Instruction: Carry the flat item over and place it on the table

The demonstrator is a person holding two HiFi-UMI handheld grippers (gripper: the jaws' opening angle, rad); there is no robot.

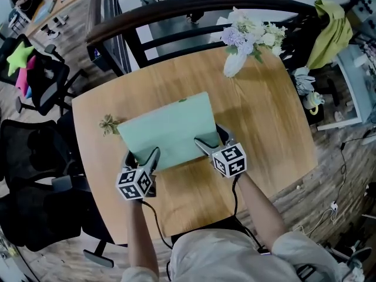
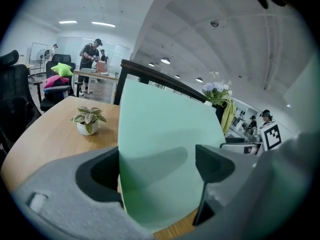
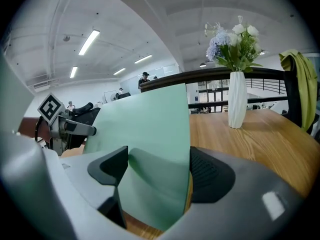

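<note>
Green sheet (image 1: 167, 131) stretches away over the surface (image 1: 258, 110), long axis crosswise, its near edge clamped in the jaws of left gripper (image 1: 151, 157) and right gripper (image 1: 205, 143).

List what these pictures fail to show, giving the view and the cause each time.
The table under the green sheet: head view, covered by the sheet.
The potted plant, its pot: head view, hidden under its own leaves.
The background people, what they are doing: left gripper view, too small.
</note>
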